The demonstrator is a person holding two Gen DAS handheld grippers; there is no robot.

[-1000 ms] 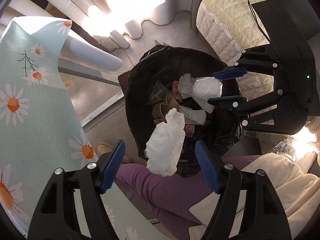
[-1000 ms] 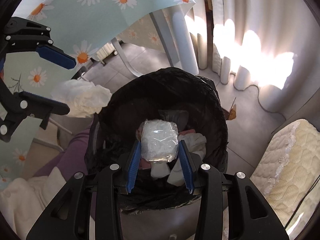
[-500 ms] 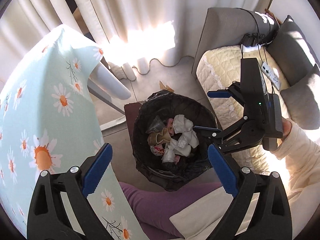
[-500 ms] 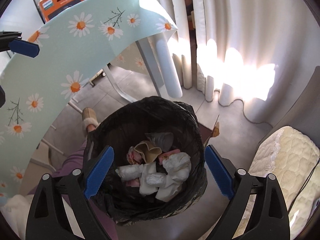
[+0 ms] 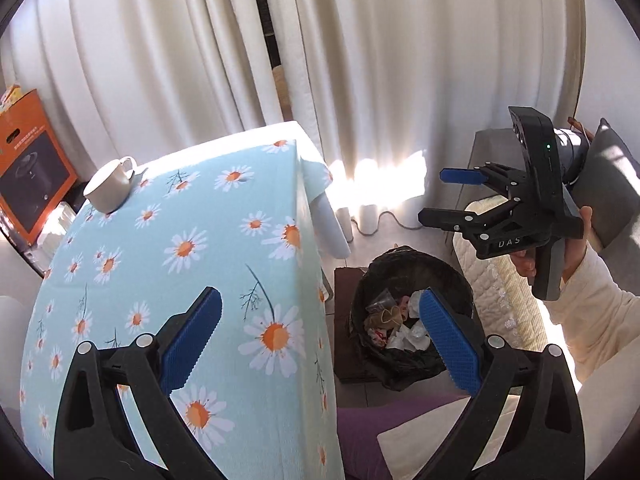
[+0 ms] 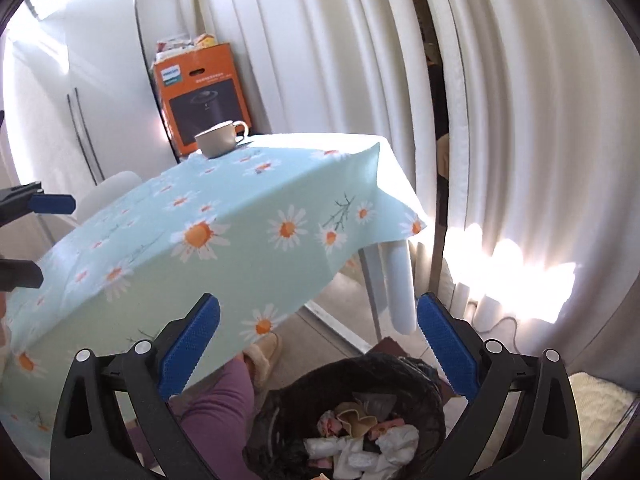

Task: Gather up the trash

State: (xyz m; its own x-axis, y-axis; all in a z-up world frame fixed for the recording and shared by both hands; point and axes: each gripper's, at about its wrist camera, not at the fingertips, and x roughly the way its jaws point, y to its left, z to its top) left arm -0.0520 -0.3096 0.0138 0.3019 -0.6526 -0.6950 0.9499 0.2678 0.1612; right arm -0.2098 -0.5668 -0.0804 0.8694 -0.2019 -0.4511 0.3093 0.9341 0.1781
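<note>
Both wide-open, empty hand-held grippers, left [image 5: 316, 334] and right [image 6: 318, 346], hang above the black-lined round trash bin [image 6: 400, 372], the daisy-print worktop [image 5: 168, 280] nearer the left.

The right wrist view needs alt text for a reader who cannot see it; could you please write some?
The open right gripper, empty between its blue-padded fingers, hangs above a black-lined trash bin filled with crumpled white tissues and wrappers. Beyond it a table with a light blue daisy-print tablecloth holds a beige ceramic cup, with white curtains behind.
</note>
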